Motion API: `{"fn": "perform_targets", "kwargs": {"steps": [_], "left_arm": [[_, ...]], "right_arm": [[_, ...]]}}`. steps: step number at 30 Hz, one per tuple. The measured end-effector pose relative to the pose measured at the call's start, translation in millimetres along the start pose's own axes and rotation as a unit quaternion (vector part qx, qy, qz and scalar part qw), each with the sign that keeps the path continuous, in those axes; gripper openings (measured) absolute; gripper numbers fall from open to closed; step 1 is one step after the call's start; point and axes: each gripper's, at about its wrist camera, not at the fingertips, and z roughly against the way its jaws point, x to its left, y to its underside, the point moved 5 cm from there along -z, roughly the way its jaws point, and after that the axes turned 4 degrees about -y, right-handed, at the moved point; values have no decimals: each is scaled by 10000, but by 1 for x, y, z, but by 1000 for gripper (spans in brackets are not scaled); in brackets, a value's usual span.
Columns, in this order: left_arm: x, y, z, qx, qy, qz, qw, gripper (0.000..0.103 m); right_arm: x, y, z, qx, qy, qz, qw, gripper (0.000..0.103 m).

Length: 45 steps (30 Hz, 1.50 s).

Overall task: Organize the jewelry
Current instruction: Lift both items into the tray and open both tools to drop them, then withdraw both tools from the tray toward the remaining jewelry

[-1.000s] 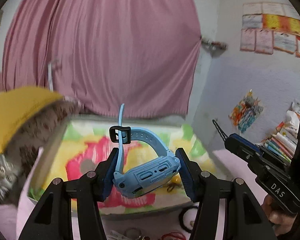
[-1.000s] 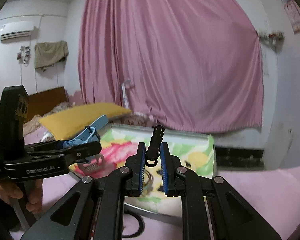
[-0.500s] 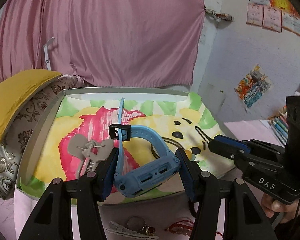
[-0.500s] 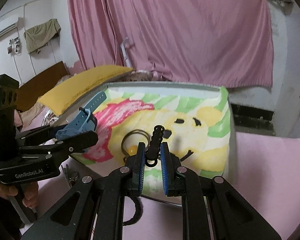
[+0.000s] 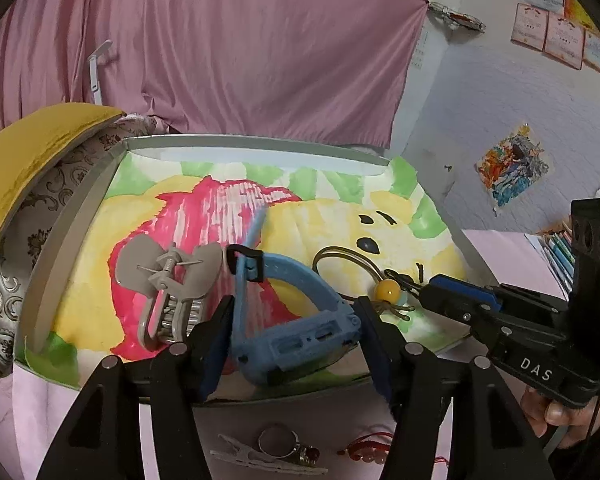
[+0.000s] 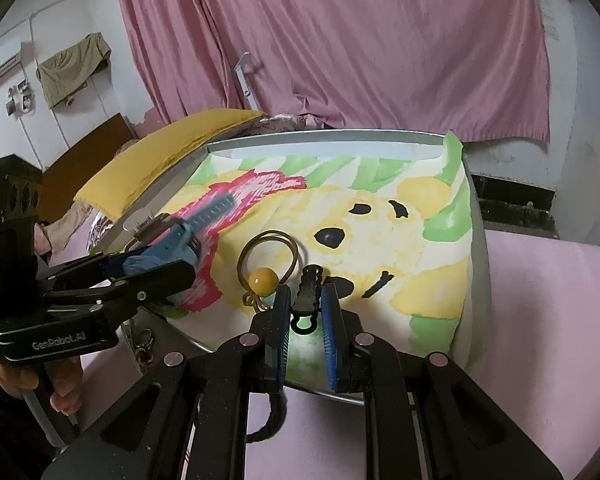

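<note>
Left tongs [image 5: 296, 336] grip blue watch [image 5: 296, 332] — right tongs' [image 6: 306, 320] hold on black clip [image 6: 309, 290] unclear.
</note>
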Motion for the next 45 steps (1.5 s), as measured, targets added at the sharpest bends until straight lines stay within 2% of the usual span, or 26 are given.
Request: {"fn": "perform_targets", "kwargs": {"steps": [2, 6, 8, 10, 12, 13, 14, 15, 17, 19, 21, 23, 28, 34, 39, 45], "left_arm": [[0, -1, 5, -141, 33, 45, 9999, 71], [1, -2, 20, -487, 129, 97, 9987, 74], [1, -3, 28, -727, 49, 55, 9973, 74], [0, -4, 37, -985, -25, -9, 9951, 78], [-1, -5, 48, -1261, -86, -33, 9920, 84], [-1, -5, 52, -1334, -127, -28, 9910, 90], [0, -3, 56, -1431, -218, -4, 9895, 95], [1, -2, 59, -1489, -269, 12, 9885, 96], [2, 1, 66, -1596, -397, 16, 9864, 98], [4, 4, 74, -1703, -497, 46, 9841, 99], [6, 8, 85, -1879, -525, 92, 9807, 102], [7, 12, 95, -2043, -525, 134, 9774, 102], [6, 23, 117, -2257, -455, 156, 9730, 102], [2, 43, 144, -2469, -645, -20, 9669, 102], [8, 57, 154, -2308, -602, 89, 9711, 102], [21, 71, 146, -1893, -619, 236, 9797, 102]], "right_arm": [[-1, 0, 6, -105, 11, -17, 9999, 14], [0, -4, 20, -453, 111, 23, 9989, 16], [0, -5, 30, -675, 187, 74, 9975, 32], [2, -7, 42, -920, 314, 152, 9951, 42], [5, -9, 54, -1178, 417, 240, 9919, 44], [7, -9, 60, -1309, 482, 280, 9898, 49], [9, -9, 68, -1471, 582, 327, 9869, 58], [10, -9, 72, -1551, 616, 344, 9854, 64], [15, -7, 85, -1809, 627, 413, 9806, 82], [21, -2, 97, -2084, 629, 512, 9747, 90], [25, 2, 106, -2273, 621, 572, 9702, 93], [30, 6, 118, -2504, 614, 653, 9640, 102], [43, 17, 141, -2917, 732, 869, 9497, 102], [54, 32, 158, -3080, 814, 1037, 9422, 102], [58, 42, 164, -2831, 936, 1147, 9476, 102], [54, 53, 154, -2139, 1030, 1237, 9635, 102]]}}
